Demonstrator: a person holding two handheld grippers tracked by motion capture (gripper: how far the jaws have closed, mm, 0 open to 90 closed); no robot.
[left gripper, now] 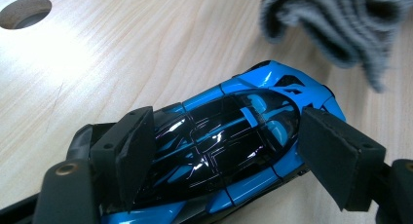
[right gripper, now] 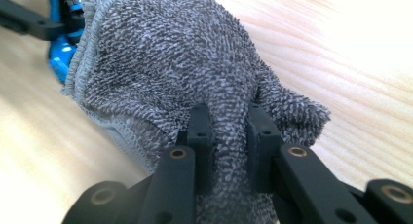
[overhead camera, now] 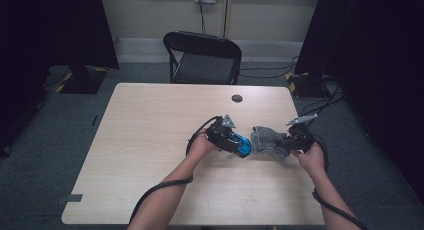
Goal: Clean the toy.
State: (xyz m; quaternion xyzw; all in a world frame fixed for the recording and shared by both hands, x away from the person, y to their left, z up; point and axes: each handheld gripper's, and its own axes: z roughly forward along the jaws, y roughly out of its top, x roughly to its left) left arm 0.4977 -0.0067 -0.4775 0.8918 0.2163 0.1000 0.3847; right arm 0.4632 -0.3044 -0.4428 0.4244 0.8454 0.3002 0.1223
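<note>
A shiny blue and black toy car (left gripper: 229,136) is held across its body by my left gripper (left gripper: 219,151), the pads pressed against both flanks; from above the car (overhead camera: 242,146) sits just over the table's middle. A grey terry cloth (right gripper: 170,73) is bunched and pinched between the jaws of my right gripper (right gripper: 229,136). In the high view the cloth (overhead camera: 265,139) hangs right beside the car's nose, with the right gripper (overhead camera: 290,140) at its right end. A corner of the blue car (right gripper: 61,58) peeks out behind the cloth.
The light wooden table (overhead camera: 150,140) has a round cable hole (overhead camera: 237,98) near its far edge. A black folding chair (overhead camera: 202,57) stands behind the table. Dark stands flank the room at both sides, and cables trail from both grippers.
</note>
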